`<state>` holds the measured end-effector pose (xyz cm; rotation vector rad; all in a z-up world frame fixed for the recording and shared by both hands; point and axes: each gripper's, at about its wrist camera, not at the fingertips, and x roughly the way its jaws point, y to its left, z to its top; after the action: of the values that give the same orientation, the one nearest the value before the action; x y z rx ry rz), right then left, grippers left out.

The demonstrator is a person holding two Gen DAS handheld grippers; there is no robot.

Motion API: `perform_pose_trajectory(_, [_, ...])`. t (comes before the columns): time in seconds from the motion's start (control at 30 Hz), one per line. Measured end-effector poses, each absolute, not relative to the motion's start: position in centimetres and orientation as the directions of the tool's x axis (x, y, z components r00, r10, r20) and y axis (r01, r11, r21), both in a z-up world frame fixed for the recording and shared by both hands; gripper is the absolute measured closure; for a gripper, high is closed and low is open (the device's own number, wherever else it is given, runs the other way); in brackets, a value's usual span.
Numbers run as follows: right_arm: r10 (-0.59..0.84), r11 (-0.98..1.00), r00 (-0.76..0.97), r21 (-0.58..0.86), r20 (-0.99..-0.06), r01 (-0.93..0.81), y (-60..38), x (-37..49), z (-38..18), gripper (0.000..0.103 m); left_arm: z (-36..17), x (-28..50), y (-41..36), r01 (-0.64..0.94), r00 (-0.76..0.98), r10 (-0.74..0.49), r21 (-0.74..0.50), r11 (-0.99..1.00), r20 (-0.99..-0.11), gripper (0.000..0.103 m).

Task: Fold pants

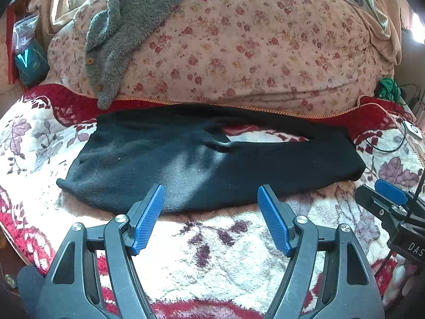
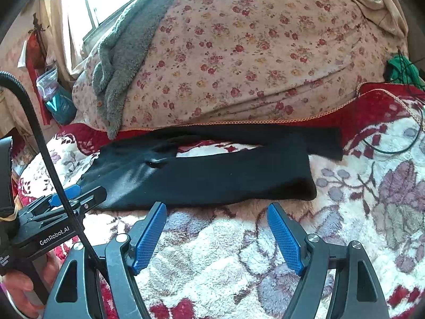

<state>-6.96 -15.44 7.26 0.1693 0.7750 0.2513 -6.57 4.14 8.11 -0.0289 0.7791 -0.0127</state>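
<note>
Black pants [image 1: 202, 159] lie flat on a floral fleece blanket [image 1: 212, 252], waist to the left, the two legs stretched right with a gap between them. They also show in the right wrist view [image 2: 212, 175]. My left gripper [image 1: 211, 194] is open and empty, hovering just short of the pants' near edge. My right gripper [image 2: 216, 212] is open and empty, near the front leg's near edge. The right gripper shows at the right edge of the left wrist view [image 1: 390, 194]. The left gripper shows at the left of the right wrist view [image 2: 77, 196].
A big floral quilt [image 1: 252, 42] is piled behind the pants, with a grey fuzzy garment [image 1: 119, 32] draped over it. A green cord bundle [image 1: 389, 87] and thin cable lie at the right. A plastic bag [image 1: 26, 50] stands at the far left.
</note>
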Motion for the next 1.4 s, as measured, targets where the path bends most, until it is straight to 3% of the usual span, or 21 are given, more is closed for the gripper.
perform_pose_trajectory(1.4, [0.289,0.95,0.646,0.296,-0.706,-0.102,-16.5,-6.3,4.7,0.026,5.8,-5.7,7.9,-0.074,0.653,0.003,-0.059,0.996,-0.757,0.03])
